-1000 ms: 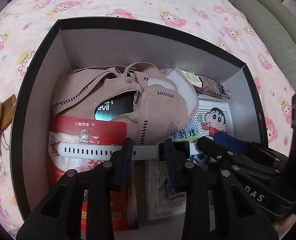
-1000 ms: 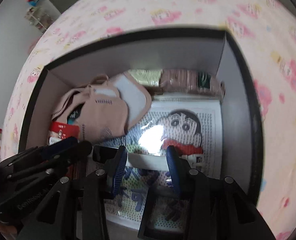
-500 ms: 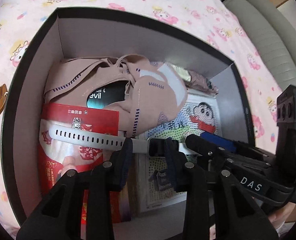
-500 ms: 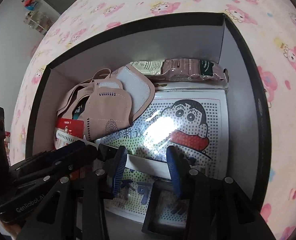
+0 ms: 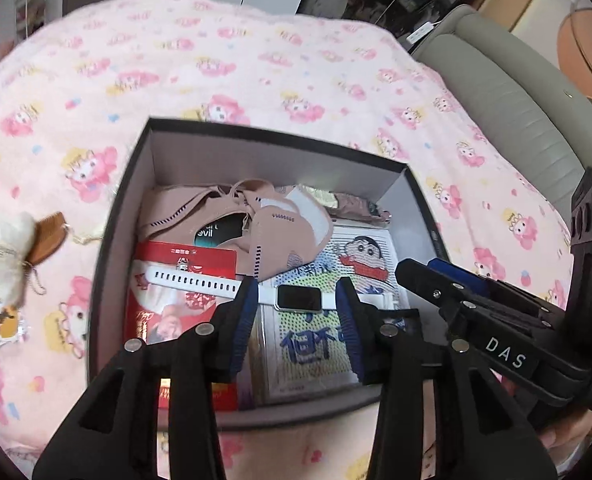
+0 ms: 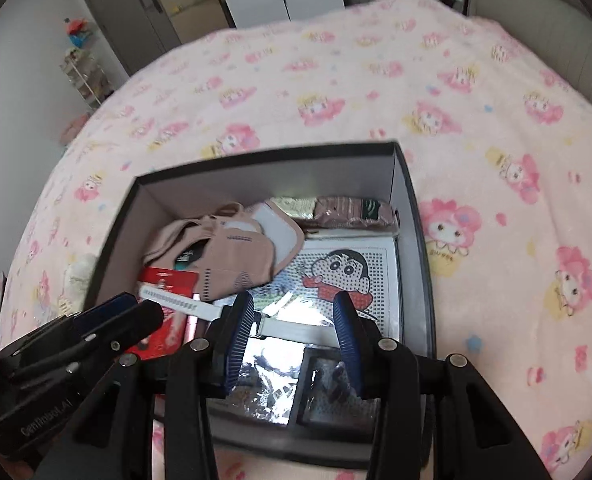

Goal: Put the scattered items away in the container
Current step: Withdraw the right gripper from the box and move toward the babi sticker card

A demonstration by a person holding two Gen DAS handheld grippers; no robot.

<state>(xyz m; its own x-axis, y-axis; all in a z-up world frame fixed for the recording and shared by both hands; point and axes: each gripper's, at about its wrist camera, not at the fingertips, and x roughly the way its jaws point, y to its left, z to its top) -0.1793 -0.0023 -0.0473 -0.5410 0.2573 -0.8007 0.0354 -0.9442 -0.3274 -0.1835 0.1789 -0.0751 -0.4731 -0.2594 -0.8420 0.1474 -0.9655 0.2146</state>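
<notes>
Two grippers hung above the near edge of the black box [image 5: 116, 216], both pointing steeply down. The left gripper [image 5: 296, 316] had just been opening; its blue pads stood apart with nothing pinched, the smartwatch [image 5: 299, 298] lying below the gap rather than in it. The right gripper [image 6: 292, 332] was likewise spread and empty, with only the white strap showing beneath it.

That watch lay inside the box on the cartoon bead board [image 5: 359, 256] and the red packet [image 5: 176, 304], its long axis running left to right across both sets of fingers. So it appeared delivered.

Further in sat the pink face masks [image 5: 280, 232] and a brown snack wrapper [image 6: 351, 210] against the far wall.

Outside, on the pink blanket [image 5: 256, 60] to the left, a plush keychain [image 5: 10, 252] and a wooden comb [image 5: 50, 236] remained. They lay on the left gripper's side, so that hand seemed better placed for them.
</notes>
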